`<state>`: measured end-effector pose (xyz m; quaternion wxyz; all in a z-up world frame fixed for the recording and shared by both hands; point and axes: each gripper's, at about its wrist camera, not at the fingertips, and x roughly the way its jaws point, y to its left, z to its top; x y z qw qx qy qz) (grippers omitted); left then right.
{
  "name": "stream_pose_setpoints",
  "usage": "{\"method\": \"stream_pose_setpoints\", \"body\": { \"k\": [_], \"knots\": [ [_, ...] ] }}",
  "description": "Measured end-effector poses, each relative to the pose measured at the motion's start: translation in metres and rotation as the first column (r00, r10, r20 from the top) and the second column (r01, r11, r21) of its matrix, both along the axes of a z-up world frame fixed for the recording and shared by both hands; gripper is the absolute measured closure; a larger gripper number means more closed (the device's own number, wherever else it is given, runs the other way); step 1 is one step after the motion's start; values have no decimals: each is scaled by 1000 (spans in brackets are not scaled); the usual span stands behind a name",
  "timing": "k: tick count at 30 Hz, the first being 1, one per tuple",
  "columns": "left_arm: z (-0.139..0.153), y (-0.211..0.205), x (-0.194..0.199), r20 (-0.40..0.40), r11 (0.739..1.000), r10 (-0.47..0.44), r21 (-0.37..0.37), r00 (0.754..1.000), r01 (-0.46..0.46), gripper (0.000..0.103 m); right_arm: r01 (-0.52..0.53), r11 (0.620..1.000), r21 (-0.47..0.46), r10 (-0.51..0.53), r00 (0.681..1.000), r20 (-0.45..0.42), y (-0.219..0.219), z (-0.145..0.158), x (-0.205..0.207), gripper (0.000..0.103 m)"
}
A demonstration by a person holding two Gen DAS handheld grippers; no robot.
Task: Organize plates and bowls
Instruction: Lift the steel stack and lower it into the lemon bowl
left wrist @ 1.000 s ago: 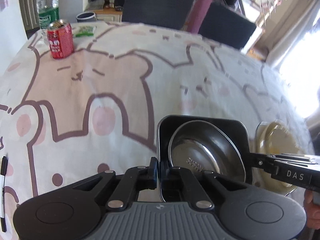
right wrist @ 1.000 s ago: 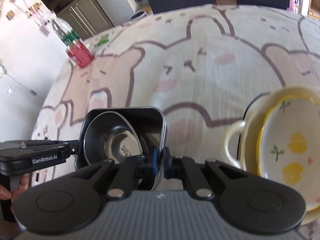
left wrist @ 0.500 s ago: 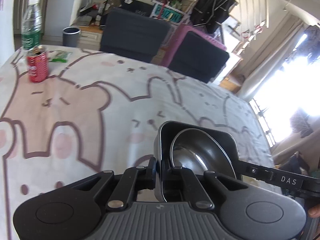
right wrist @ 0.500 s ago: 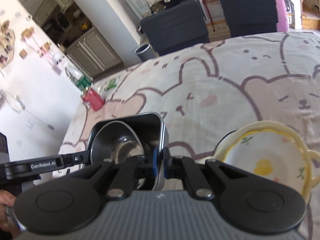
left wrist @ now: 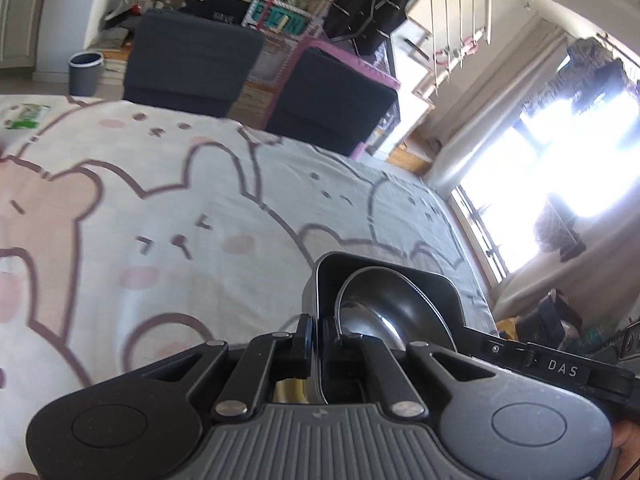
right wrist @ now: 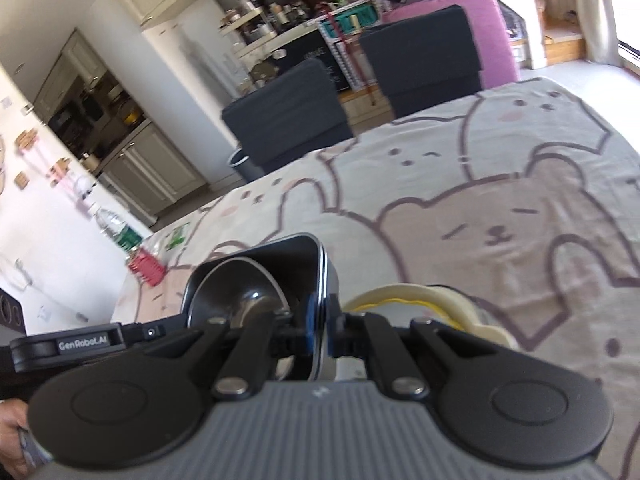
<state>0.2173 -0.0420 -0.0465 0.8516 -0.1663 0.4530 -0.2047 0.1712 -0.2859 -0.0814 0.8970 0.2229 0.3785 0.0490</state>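
dark square tray [left wrist: 384, 276]: clamped on two opposite walls, one wall between each gripper's fingers, raised off the tablecloth [left wrist: 168, 208].
steel bowl [left wrist: 392, 312]: sits inside the tray, tilted against its far wall, just beyond the fingertips (same bowl at [right wrist: 240, 292]).
left gripper [left wrist: 316, 344]: fingers narrow, pinched on the tray's left wall.
right gripper [right wrist: 319, 332]: fingers narrow, pinched on the tray's right wall [right wrist: 322, 276].
step: two-handed carry of tray plus bowl, mid-transfer by my read.
next move: likely bring it over the cream handled dish [right wrist: 448, 300] and lower level, both grips kept tight so the bowl doesn't slide.
cream handled dish: on the table just right of the right fingers, a yellow-rimmed plate [right wrist: 384, 300] nested in it (mostly hidden by the gripper).
around: red can [right wrist: 146, 268] and water bottle [right wrist: 118, 230] well left of the fingers, green packet [left wrist: 26, 114] far ahead-left, two dark chairs [left wrist: 192, 64] past the table edge.
obstruction: none between tray and dish; the yellow-rimmed plate already occupies the dish.
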Motion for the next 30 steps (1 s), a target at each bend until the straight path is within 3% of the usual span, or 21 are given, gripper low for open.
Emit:
{"method": "stream_pose_setpoints", "body": {
  "k": [11, 20, 30],
  "knots": [
    [-39, -42, 8, -97, 998, -42, 37, 994, 46, 99, 47, 998, -40, -51, 993, -106, -38, -30, -10, 96],
    [-48, -46, 6, -131, 996, -34, 72, 991, 44, 99, 26, 998, -53, -35, 983, -178, -40, -50, -3, 96],
    [-54, -49, 6, -154, 994, -39, 95, 987, 54, 99, 19, 997, -69, -34, 975, -219, -35, -50, 0, 96]
  ]
}}
